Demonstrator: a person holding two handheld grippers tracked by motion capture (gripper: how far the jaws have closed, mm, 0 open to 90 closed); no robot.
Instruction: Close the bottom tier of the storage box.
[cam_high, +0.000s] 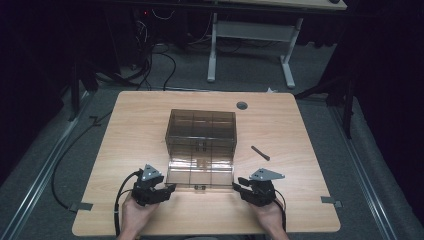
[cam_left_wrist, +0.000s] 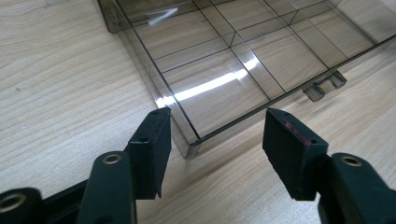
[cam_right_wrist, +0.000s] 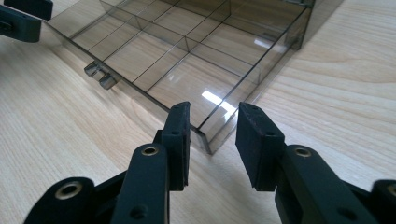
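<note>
Jaws of the left gripper (cam_left_wrist: 215, 140) stand wide apart and press on nothing. The near left corner of the clear box (cam_high: 201, 145) sits in the gap between them, closer to the left jaw and just clear of its pad. Bare wood of the table (cam_high: 135, 130) shows between that corner and the right jaw.

Jaws of the right gripper (cam_right_wrist: 212, 140) are parted less widely. The near right corner of the box points into the gap between them, and neither pad presses on the plastic; whether one brushes it I cannot tell.

From the high view, the left gripper (cam_high: 152, 189) and the right gripper (cam_high: 255, 190) lie low at the near edge of the table, one at each front corner of the box, each held in a hand. The box is smoky and see-through, divided into compartments, and it lies open at the middle of the table with its flat half toward the person. Two small latches (cam_left_wrist: 324, 86) stick out from its near edge, between the grippers. A short dark stick (cam_high: 260, 153) lies on the table to the right of the box, well apart from it.
</note>
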